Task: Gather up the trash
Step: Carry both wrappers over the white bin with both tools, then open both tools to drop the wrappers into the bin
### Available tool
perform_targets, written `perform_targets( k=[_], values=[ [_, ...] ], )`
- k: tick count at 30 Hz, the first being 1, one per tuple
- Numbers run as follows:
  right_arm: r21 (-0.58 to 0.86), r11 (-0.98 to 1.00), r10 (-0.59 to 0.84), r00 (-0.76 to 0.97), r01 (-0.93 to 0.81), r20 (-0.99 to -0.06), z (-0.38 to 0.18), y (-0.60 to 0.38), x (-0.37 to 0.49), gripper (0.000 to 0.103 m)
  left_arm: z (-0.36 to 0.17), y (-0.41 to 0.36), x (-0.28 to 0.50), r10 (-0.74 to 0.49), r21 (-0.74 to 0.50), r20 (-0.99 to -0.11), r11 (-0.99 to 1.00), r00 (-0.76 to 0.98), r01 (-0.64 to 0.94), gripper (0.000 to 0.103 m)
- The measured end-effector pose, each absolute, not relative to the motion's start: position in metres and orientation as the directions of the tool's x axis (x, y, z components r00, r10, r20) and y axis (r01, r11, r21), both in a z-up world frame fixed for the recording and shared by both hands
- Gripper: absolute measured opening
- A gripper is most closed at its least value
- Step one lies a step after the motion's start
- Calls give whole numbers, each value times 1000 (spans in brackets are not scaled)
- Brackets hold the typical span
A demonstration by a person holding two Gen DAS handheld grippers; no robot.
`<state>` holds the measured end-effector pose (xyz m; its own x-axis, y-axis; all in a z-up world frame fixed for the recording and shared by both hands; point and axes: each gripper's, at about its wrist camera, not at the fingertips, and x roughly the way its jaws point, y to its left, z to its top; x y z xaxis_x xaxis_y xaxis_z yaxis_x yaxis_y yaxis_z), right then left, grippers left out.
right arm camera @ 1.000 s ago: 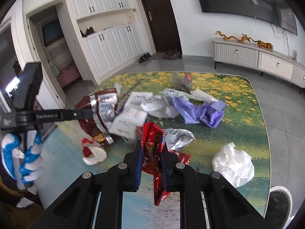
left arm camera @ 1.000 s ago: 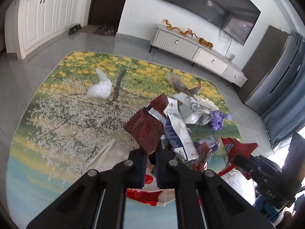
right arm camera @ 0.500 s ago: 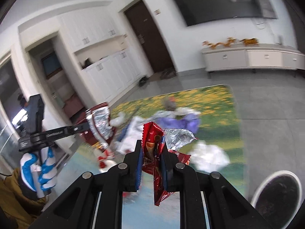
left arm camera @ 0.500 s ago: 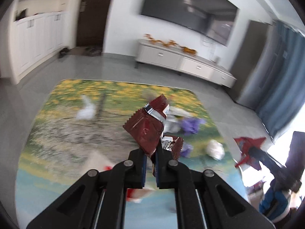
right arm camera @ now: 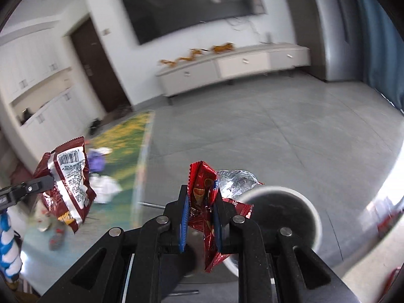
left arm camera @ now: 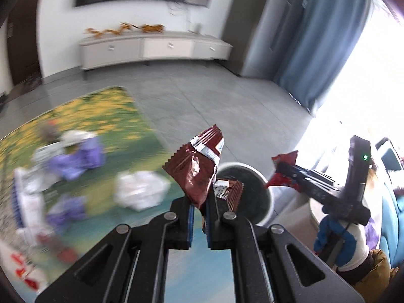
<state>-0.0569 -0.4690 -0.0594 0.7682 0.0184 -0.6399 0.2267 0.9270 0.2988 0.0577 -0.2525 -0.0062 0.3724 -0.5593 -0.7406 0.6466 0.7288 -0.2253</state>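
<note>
A: Where's the trash right now?

B: Two pieces are in the air. The left gripper is clamped on a maroon wrapper, pinching only its lower corner, so most of it stands above the jaws. The right gripper is clenched on a red wrapper, with a silver flap sticking out toward the bin.

A: And the bin?

B: Just ahead of both, on the grey floor beside the rug. Its mouth sits right behind the wrappers in both views.

A: What worries you?

B: I'd say the drop. These wrappers are light and crinkled; released from any height or off-centre, they could flutter onto the floor or catch on the rim. The maroon one is held by so little that a quick swing might pull it free early.

A: Anything else?

B: The two grippers are converging on one opening, so they could bump, or one wrapper could knock the other aside. Foil may also cling to a pad once the jaws part. More litter waits on the rug, blurred here.
</note>
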Motion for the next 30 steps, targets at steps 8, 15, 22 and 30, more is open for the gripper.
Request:
perform_targets(
  k=[8,15,22,30],
  values=[
    [309,882,-38,707,355,-707,-88,-515,-55,18,-41,-360,59,-513,-171,-807,676,292,716,7],
    [298,864,-61,673,405,-737,-100,-542,-48,21,-78,-414,70,-450,-157,-860,684,242,712,7],
    [304,846,-57,640,438,-766,-113,-552,-32,22,-103,-437,76,-404,-139,-884,708,235,692,8],
    [297,823,-81,617,484,-782,-121,-561,-27,44,-123,-450,87,-416,-202,-893,709,170,675,26]
  ],
)
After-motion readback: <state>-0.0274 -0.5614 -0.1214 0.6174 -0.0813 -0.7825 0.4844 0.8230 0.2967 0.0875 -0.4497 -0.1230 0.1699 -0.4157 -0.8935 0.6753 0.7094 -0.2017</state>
